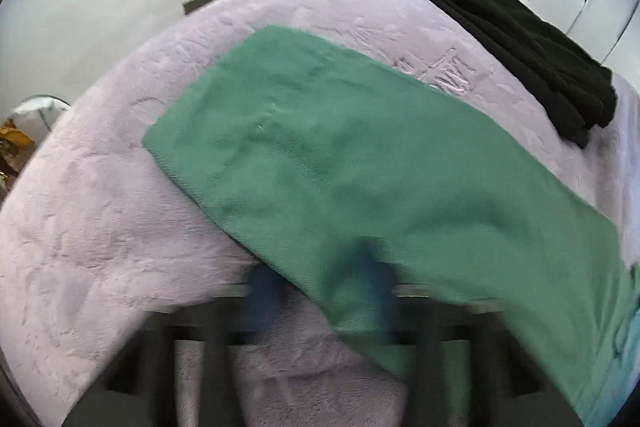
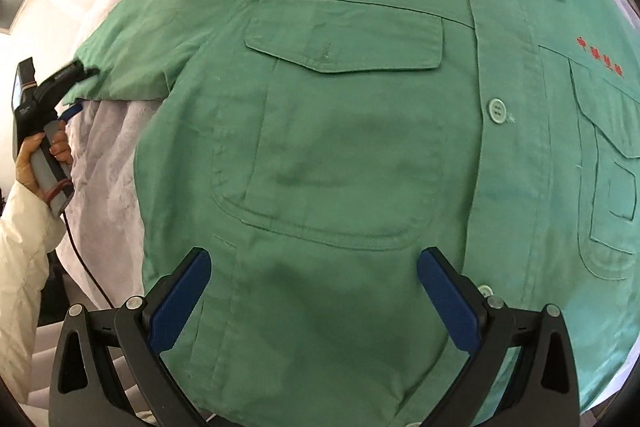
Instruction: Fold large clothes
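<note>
Green shirt (image 2: pixel 340 147): lying front-up and buttoned on the lilac blanket (image 1: pixel 100 207), collar at the far end from the right gripper, chest pockets facing up, red lettering on one side.
Sleeve (image 1: pixel 340 167): stretching away from the left gripper across the blanket, flat, its near end reaching down to that gripper's fingers.
Left gripper (image 2: pixel 76 87): seen at the sleeve's cuff end, off to the left of the right gripper; one finger lying above the cloth and one blue pad below it, jaws closing on the sleeve edge. Its own view is blurred.
Left hand (image 2: pixel 40 155): wrapping the left gripper's grey handle, a cream quilted sleeve behind it.
Right gripper (image 2: pixel 314 301): hovering over the shirt's lower front, jaws standing wide, blue pads apart with nothing pinched between them.
Black garment (image 1: pixel 520 39): lying folded on the blanket, beyond the sleeve, far right of the left gripper.
</note>
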Demonstrator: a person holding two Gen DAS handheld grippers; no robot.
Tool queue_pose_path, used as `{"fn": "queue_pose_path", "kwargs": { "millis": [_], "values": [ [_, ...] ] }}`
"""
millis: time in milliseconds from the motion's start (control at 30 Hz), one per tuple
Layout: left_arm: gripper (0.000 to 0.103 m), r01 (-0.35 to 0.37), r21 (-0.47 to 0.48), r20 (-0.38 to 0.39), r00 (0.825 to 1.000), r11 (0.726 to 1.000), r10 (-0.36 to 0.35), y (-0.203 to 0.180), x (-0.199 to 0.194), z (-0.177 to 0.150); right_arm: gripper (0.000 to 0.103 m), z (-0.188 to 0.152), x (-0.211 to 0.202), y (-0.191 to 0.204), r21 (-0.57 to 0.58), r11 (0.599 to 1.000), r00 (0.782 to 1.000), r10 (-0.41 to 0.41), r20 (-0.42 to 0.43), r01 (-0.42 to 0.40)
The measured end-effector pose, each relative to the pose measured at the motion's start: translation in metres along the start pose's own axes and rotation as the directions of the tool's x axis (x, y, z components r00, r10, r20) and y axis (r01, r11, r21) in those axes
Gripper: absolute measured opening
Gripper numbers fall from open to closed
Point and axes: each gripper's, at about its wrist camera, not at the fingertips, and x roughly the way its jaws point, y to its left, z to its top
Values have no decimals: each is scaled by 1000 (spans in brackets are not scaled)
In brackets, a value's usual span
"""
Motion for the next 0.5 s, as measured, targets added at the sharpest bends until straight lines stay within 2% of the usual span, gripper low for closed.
{"fn": "queue_pose_path", "kwargs": {
  "millis": [67, 167, 267, 333, 400, 467, 500],
  "values": [
    [4, 41, -5, 5, 999, 999, -41, -1, -5, 4, 103, 2, 2, 1, 2, 1000, 1000, 3, 20, -3],
    [4, 106, 51, 71, 991, 993, -109, -19, -32, 10, 103, 5, 1, 0, 17, 1000, 998, 18, 55, -19],
    [4, 194, 137, 132, 968, 971, -212, -53, -74, 11, 103, 1, -8, -11, 33, 999, 995, 34, 95, -38],
    [4, 234, 222, 166, 947, 946, -274, -83, -106, 6, 103, -1, -13, -18, 40, 998, 991, 41, 124, -47],
    [4, 244, 326, 190, 930, 913, -316, -126, -136, -7, 103, -5, -23, -34, 61, 996, 988, 50, 147, -59],
    [4, 267, 416, 190, 909, 869, -370, -170, -158, -24, 103, -8, -34, -53, 91, 993, 984, 58, 167, -74],
    [4, 288, 469, 180, 894, 835, -410, -198, -171, -38, 103, -10, -40, -63, 108, 991, 980, 63, 187, -84]
  ]
}}
